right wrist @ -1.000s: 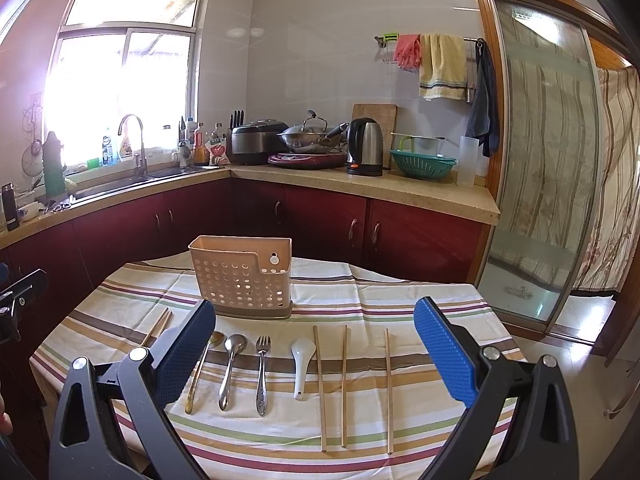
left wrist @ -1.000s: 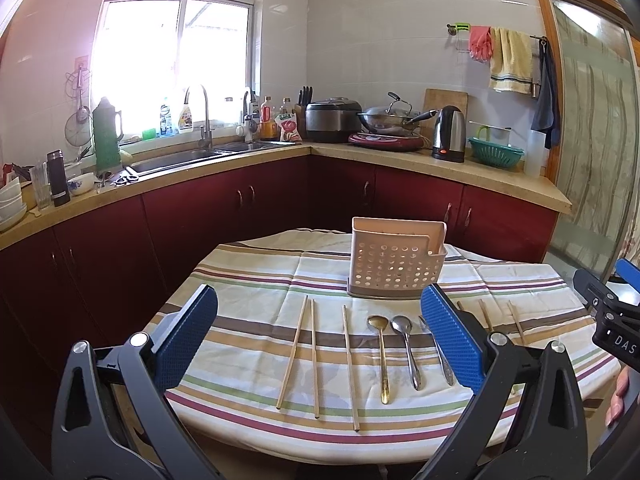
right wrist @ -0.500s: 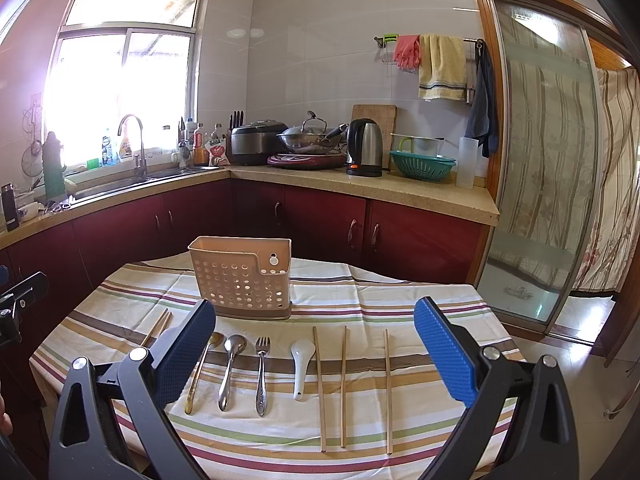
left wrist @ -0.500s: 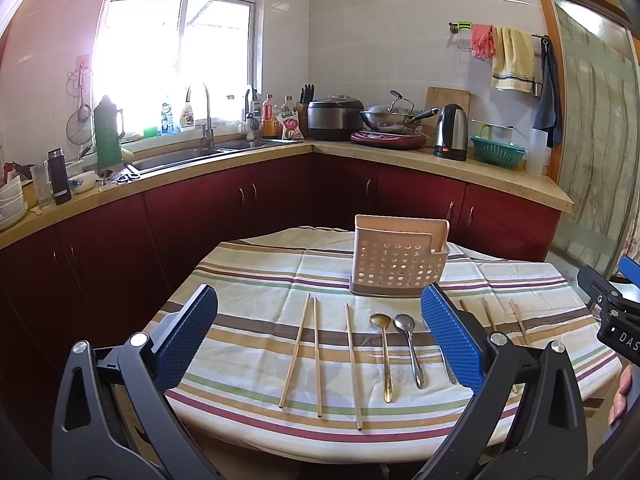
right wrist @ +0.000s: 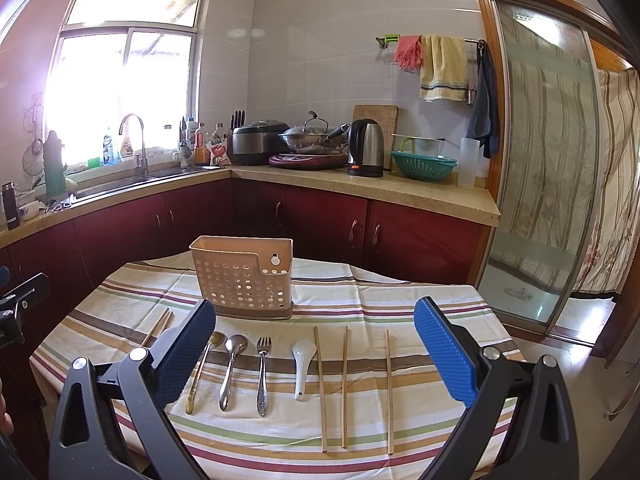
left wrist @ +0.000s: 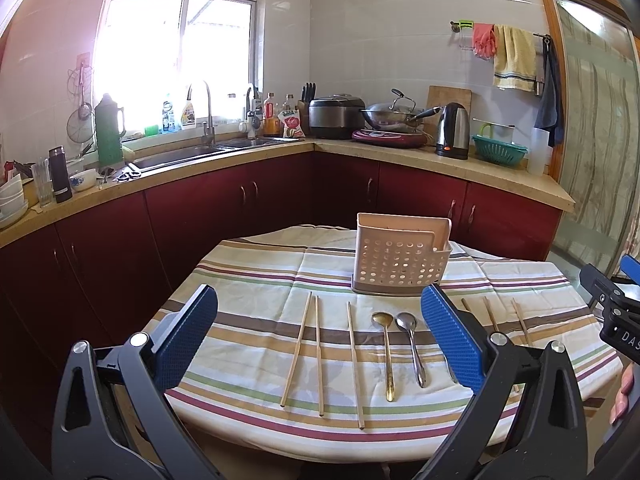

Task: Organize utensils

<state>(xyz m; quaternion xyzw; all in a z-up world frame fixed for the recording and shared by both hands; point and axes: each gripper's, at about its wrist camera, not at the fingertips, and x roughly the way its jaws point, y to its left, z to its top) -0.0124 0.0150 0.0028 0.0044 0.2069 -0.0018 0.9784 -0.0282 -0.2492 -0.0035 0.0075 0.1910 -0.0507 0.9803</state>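
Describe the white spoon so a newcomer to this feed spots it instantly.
On the striped tablecloth, find the perforated beige caddy; a row of utensils lies in front of it. The white spoon lies between the metal fork and the three chopsticks on the right. It is the row's only white, short, non-metal piece.

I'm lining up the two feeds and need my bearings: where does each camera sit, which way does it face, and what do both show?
Left wrist: on the left gripper, open, above the table's near-left, facing the utensil holder; the right gripper and fingertips show at right.
Right wrist: on the right gripper, open, facing the fork and white spoon; the left gripper shows at left.
Shared: holder, metal spoons, chopsticks, striped tablecloth.
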